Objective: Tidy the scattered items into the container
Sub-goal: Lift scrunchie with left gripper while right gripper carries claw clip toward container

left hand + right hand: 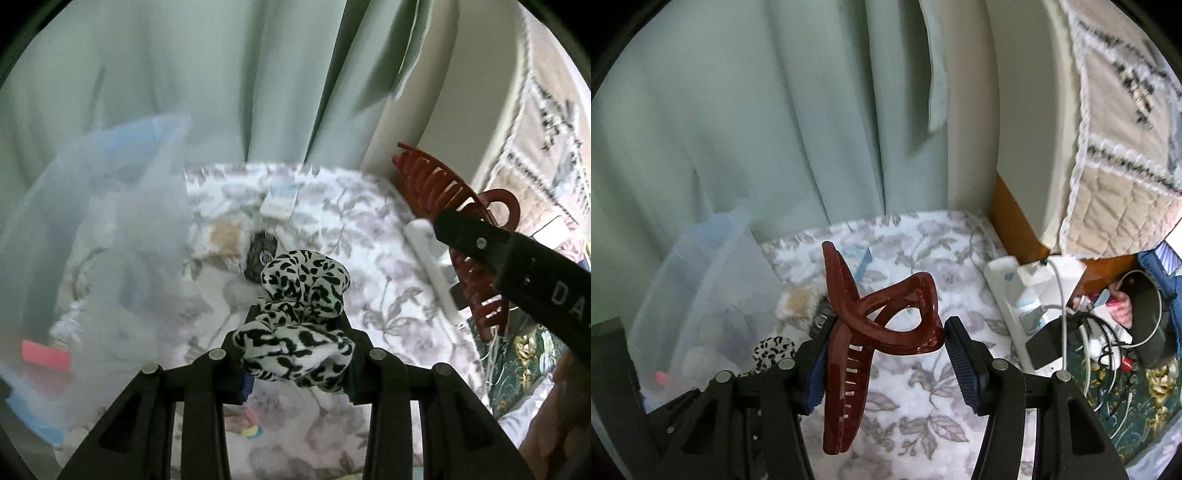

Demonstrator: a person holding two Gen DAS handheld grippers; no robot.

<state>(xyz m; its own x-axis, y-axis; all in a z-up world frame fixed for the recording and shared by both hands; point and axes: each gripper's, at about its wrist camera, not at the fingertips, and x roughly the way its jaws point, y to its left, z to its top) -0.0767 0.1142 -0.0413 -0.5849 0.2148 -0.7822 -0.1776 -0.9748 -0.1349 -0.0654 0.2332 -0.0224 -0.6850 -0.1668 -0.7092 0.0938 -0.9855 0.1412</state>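
My left gripper (297, 354) is shut on a black-and-white spotted scrunchie (301, 295), which bulges out above the jaws, held off the floor. To its right, the right gripper's finger (517, 254) crosses the left wrist view with a dark red hair claw clip (454, 195). In the right wrist view my right gripper (882, 354) is shut on that claw clip (886, 317), its loop handles pressed between the blue pads. A clear plastic container (110, 229) (698, 280) stands on the left, with a pink item (46, 356) inside. The scrunchie (772, 350) shows at the lower left.
A floral rug (923, 406) covers the floor. On it lie a white and blue packet (280, 203), a furry tan item (225, 236) and a dark patterned object (260, 254). A power strip (1027, 295) with cables sits right, by a quilt-covered bed (1108, 184). Green curtains (775, 129) hang behind.
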